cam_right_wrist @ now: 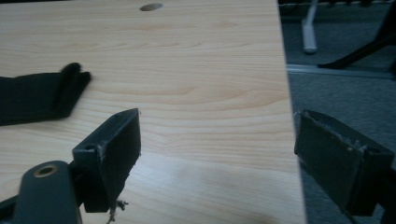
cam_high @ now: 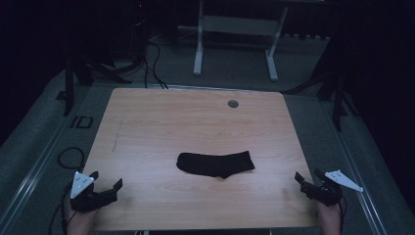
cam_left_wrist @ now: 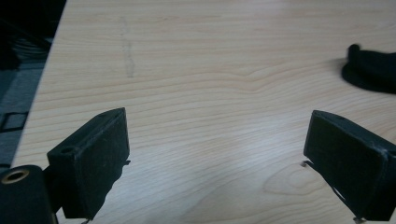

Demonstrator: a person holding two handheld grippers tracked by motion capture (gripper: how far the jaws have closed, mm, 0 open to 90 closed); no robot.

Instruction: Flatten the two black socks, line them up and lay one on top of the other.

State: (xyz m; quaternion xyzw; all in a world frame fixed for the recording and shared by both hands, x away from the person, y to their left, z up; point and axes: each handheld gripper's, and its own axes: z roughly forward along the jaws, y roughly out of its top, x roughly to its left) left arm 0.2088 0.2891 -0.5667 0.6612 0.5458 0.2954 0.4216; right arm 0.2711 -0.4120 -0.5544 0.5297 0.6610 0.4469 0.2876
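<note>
From the high view, the black sock (cam_high: pixel 216 164) lies flat near the middle of the wooden table (cam_high: pixel 161 122), a little toward my side. My left gripper (cam_high: pixel 105 180) sits at the table's near left corner, well apart from the sock; my right gripper (cam_high: pixel 309 176) sits at the near right corner, also well apart.

Left gripper view: my jaws stand wide apart, nothing between them, and the sock (cam_left_wrist: pixel 371 70) lies off to the upper right.

Right gripper view: jaws spread wide and empty, straddling the table's edge, with the sock (cam_right_wrist: pixel 39 97) to the left.
</note>
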